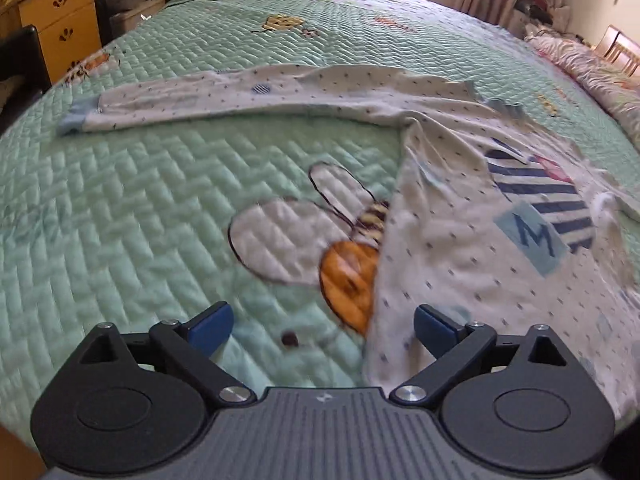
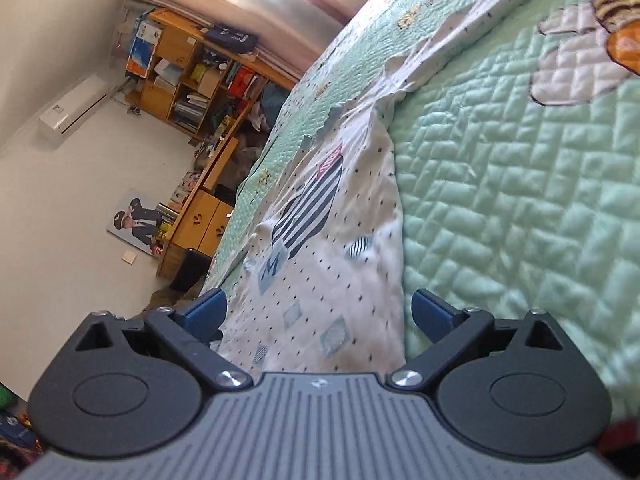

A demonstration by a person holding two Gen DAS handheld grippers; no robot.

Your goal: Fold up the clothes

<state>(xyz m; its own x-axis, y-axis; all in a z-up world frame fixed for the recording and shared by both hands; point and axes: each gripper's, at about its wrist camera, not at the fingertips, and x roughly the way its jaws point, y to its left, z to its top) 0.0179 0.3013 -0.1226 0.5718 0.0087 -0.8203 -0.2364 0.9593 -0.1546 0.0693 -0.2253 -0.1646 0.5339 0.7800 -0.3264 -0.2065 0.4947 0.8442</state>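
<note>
The white spotted shirt (image 1: pixel 460 216) lies flat on the green quilt (image 1: pixel 140 200); the left gripper (image 1: pixel 324 326) hangs wide apart over its hem edge, the right gripper (image 2: pixel 318 312) likewise spread, straddling its hem

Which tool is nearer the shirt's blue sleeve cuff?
Likely the left tool: the cuff lies far ahead to its left. The right tool faces the shirt body; no cuff in its view.
</note>
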